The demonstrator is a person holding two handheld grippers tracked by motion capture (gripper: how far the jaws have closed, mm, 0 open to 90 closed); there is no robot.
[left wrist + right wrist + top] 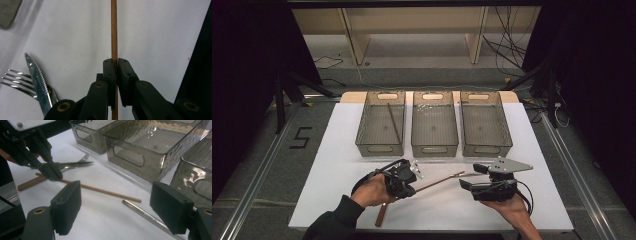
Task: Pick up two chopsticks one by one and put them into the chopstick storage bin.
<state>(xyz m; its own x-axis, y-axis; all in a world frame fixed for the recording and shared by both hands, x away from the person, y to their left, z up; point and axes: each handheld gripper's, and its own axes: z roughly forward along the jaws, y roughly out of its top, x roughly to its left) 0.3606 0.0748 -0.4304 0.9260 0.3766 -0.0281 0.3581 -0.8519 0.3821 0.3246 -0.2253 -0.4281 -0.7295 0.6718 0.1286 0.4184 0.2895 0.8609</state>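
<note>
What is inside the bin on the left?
One brown chopstick lies slanted across the floor of the left bin. Nothing else shows through its clear walls. It looks much like the chopstick pinched in the left gripper.

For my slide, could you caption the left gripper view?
Left gripper clamps a wooden chopstick; fork and knife lie beside.
</note>
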